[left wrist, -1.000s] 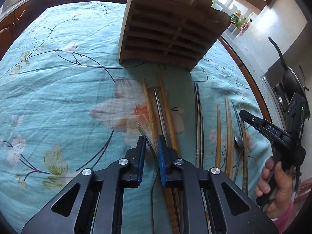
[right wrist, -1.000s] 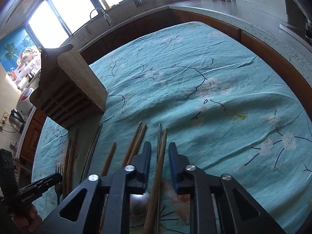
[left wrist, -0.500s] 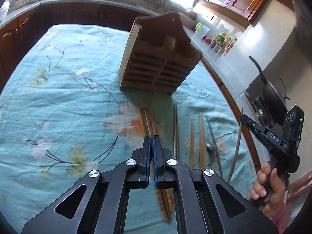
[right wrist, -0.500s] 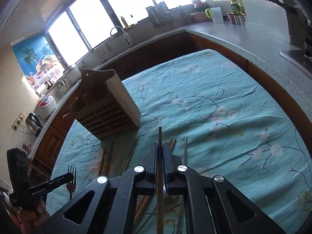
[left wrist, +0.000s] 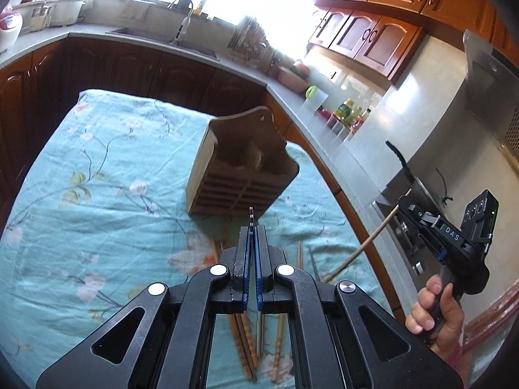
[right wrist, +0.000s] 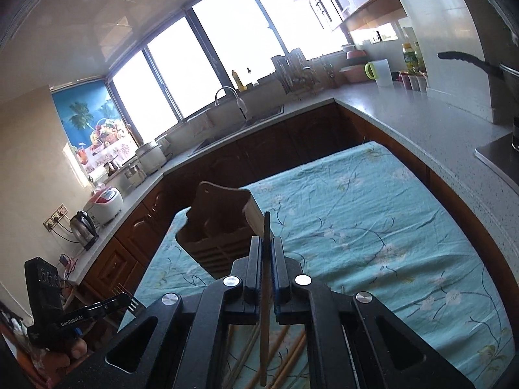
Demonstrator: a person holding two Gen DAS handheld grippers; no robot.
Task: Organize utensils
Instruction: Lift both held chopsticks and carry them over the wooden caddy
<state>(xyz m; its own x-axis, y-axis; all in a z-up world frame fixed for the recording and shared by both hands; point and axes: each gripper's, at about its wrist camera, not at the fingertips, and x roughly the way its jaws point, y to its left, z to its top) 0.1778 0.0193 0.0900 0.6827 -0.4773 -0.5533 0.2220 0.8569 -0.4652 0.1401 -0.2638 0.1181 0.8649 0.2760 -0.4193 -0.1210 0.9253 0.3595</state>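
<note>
Left wrist: my left claw (left wrist: 251,233) pinches a fork (left wrist: 251,216) edge-on, above the desk (left wrist: 97,194); wooden holder (left wrist: 240,178) ahead. Right claw (left wrist: 409,201) grips a chopstick (left wrist: 366,243).

Right wrist: only here the fork's tines (right wrist: 129,304) show; right claw (right wrist: 267,243) clamps the chopstick.

Both our grippers are raised off the surface and pitched forward-up. Left gripper (left wrist: 251,230): fingers (left wrist: 244,253) pinched nearly together, blue pads facing, a thin metal fork (left wrist: 251,215) clamped between them with its tines poking past the tips. Right gripper (right wrist: 267,243): fingers (right wrist: 254,259) closed on a wooden chopstick (right wrist: 265,308) that runs straight through the gap and sticks out beyond the tips. In the left wrist view we see our right hand (left wrist: 434,311) wrapped around the handle low on the right, gripper tilted up and to the left. In the right wrist view our left hand (right wrist: 69,353) is barely visible at the lower left edge.
</note>
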